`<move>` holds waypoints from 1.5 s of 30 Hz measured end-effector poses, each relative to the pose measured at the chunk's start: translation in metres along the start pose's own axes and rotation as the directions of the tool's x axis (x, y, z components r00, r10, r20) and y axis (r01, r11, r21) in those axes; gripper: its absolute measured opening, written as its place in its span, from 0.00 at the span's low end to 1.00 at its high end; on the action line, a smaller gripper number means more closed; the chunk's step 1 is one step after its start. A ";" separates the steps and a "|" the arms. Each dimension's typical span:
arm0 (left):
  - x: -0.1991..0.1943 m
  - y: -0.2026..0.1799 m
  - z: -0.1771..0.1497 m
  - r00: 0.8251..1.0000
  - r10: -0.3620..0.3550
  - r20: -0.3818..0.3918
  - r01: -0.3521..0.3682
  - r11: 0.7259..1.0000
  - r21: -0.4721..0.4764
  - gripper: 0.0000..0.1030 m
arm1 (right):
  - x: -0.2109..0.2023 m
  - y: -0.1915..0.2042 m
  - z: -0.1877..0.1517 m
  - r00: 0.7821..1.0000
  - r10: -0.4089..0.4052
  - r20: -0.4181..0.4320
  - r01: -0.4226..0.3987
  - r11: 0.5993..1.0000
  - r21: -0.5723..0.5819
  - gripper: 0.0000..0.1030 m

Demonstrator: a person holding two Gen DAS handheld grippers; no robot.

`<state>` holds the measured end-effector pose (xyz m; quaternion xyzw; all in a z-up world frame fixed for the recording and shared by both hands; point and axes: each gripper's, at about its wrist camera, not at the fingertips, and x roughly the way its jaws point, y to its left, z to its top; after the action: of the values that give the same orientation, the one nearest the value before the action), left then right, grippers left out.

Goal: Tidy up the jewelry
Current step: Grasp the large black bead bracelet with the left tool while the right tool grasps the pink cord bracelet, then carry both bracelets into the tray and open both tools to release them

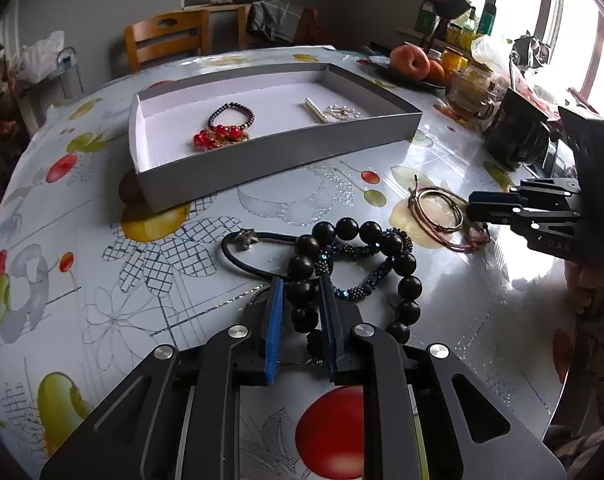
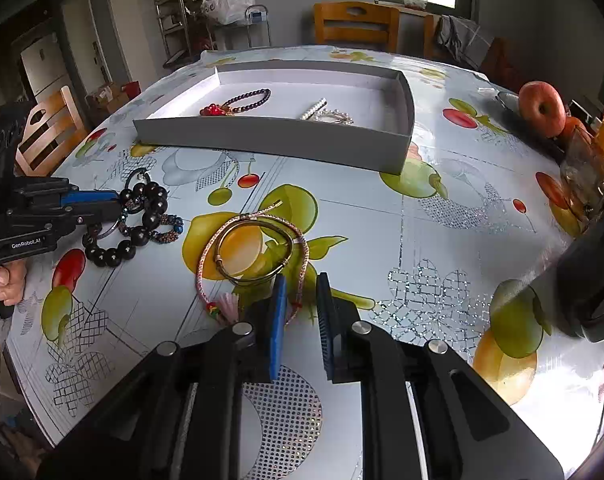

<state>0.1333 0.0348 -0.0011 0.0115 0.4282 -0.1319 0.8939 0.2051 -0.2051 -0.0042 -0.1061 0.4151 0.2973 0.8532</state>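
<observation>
A grey tray [image 1: 286, 152] [image 2: 286, 142] holds a dark bead bracelet with red beads [image 1: 226, 126] [image 2: 238, 104] and pearl pieces [image 1: 334, 112] [image 2: 326, 114]. On the table lie a big black bead bracelet [image 1: 366, 264] [image 2: 142, 220], a blue beaded bracelet [image 1: 378, 268], a black cord [image 1: 246, 256], a gold bangle [image 2: 254, 252] [image 1: 440, 208] and a pink cord bracelet [image 2: 238, 264]. My left gripper [image 1: 302, 296] [image 2: 114, 204] has its jaws around the black beads, slightly apart. My right gripper [image 2: 302, 292] [image 1: 472, 212] is open, at the pink cord's near edge.
Apples [image 1: 410, 60] [image 2: 542, 108], jars [image 1: 470, 80] and a dark mug [image 1: 514, 136] stand at the table's right side. Wooden chairs [image 1: 170, 38] [image 2: 356, 26] stand behind the table.
</observation>
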 end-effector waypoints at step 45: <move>-0.063 -0.008 0.113 0.966 0.042 0.254 -0.071 0.992 0.103 0.15 | -0.038 0.014 0.127 0.965 0.028 0.262 -0.007 0.997 -0.081 0.04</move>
<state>0.1793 0.0267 0.1195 0.0569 0.3029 -0.1305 0.9423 0.2602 -0.1558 0.1065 -0.0961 0.2872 0.3327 0.8931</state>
